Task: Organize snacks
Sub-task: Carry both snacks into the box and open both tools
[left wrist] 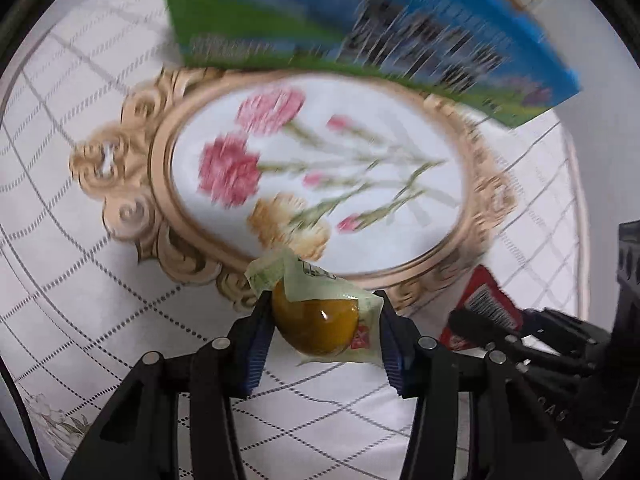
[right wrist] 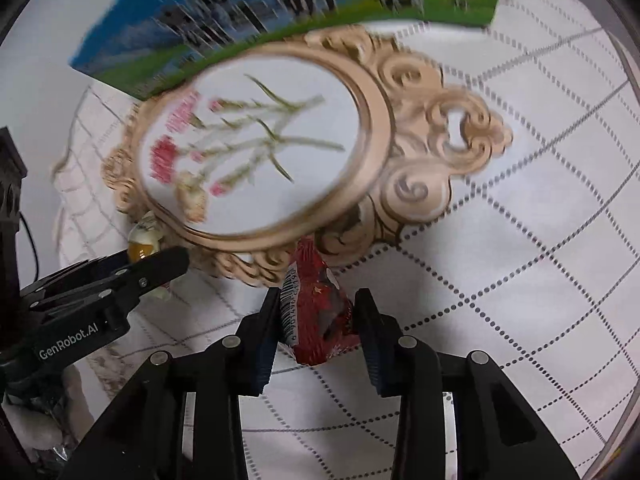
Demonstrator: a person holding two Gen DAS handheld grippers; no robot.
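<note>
Nearest to us, our left gripper is clamped on a yellow-brown jelly snack in a clear wrapper, both pads pressing its sides, so it hangs just off the tablecloth. Beside it, our right gripper is closed just as tightly on a red foil snack packet with a barcode, also held above the cloth. We take the printed oval flower medallion as our landmark: both snacks sit at its near rim, the jelly toward one end, the red packet toward the other. Across the medallion, at its far rim, stands a blue and green carton, blurred.

We judge the pick-up done and the carry beginning. Next, both snacks likely need moving past the medallion toward the carton, grips kept firm, since the slick wrappers could slip.
</note>
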